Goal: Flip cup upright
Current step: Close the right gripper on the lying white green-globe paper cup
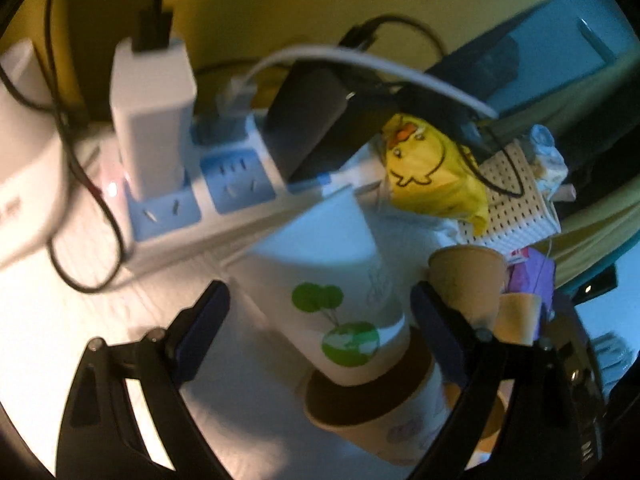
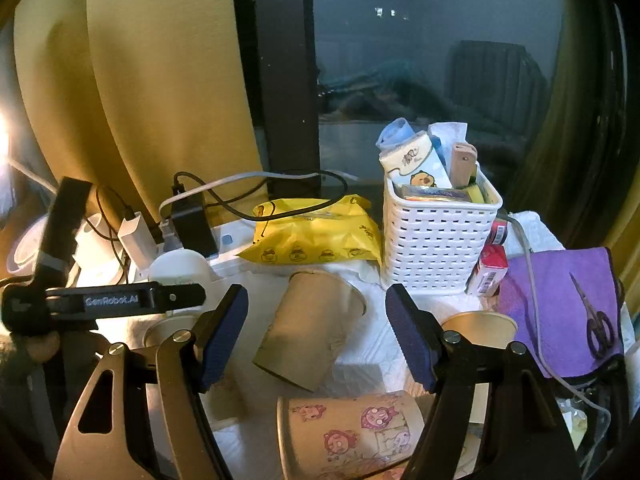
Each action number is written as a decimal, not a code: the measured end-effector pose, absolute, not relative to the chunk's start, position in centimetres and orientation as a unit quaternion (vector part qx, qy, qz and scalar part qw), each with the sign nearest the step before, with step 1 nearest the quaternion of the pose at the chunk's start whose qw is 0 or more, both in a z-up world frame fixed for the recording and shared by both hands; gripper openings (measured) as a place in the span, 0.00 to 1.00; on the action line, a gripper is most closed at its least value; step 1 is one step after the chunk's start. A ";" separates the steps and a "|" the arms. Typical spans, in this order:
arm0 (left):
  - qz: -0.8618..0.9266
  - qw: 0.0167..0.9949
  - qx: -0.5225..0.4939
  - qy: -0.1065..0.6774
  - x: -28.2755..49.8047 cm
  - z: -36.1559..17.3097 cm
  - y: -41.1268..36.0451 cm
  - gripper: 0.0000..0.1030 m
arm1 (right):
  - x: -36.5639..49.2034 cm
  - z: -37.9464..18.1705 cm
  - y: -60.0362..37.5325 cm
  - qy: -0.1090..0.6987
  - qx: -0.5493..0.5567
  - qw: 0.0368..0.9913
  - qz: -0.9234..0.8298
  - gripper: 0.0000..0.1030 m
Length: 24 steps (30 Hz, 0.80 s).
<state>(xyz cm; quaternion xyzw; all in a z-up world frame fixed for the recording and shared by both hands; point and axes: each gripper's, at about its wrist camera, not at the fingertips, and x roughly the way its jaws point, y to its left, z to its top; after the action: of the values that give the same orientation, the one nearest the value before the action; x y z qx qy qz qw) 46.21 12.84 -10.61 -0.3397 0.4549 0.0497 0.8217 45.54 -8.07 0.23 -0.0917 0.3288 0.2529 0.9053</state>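
In the left wrist view my left gripper (image 1: pixel 320 320) is open around a white paper cup with green prints (image 1: pixel 324 280), which stands base-up with its rim inside an upright cup (image 1: pixel 376 420). The fingers do not touch it. In the right wrist view my right gripper (image 2: pixel 316 332) is open and empty; a plain brown cup (image 2: pixel 308 328) lies on its side between and beyond the fingers. A cup with pink cartoon prints (image 2: pixel 352 436) lies on its side close below. An upright brown cup (image 2: pixel 480 328) stands right of the right finger. The left gripper (image 2: pixel 120 300) shows at the left.
A white power strip (image 1: pixel 224 184) with chargers and cables lies behind the cups. A yellow duck-print packet (image 2: pixel 316 236), a white basket (image 2: pixel 436 240) full of items and a purple cloth (image 2: pixel 560 304) with scissors (image 2: pixel 596 320) crowd the back and right. A window is behind.
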 end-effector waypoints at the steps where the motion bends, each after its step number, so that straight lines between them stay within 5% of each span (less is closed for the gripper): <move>1: 0.050 0.821 -0.342 0.455 46.4 -10.8 12.8 0.90 | 45.5 0.2 -8.1 0.328 -0.090 0.906 0.253 0.72; 6: 0.048 0.820 -0.343 0.455 46.7 -11.0 13.1 0.72 | 45.3 0.1 -8.4 0.326 -0.089 0.905 0.257 0.72; 24: 0.038 0.888 -0.265 0.374 42.8 -3.3 12.1 0.69 | 42.8 2.7 -10.1 0.308 -0.083 0.917 0.241 0.72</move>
<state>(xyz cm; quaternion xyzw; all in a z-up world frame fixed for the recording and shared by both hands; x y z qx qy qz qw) 42.84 12.05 -3.33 -0.2651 0.3737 0.0379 0.8880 42.79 -10.13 2.68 -0.0826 0.3079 0.2407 0.9168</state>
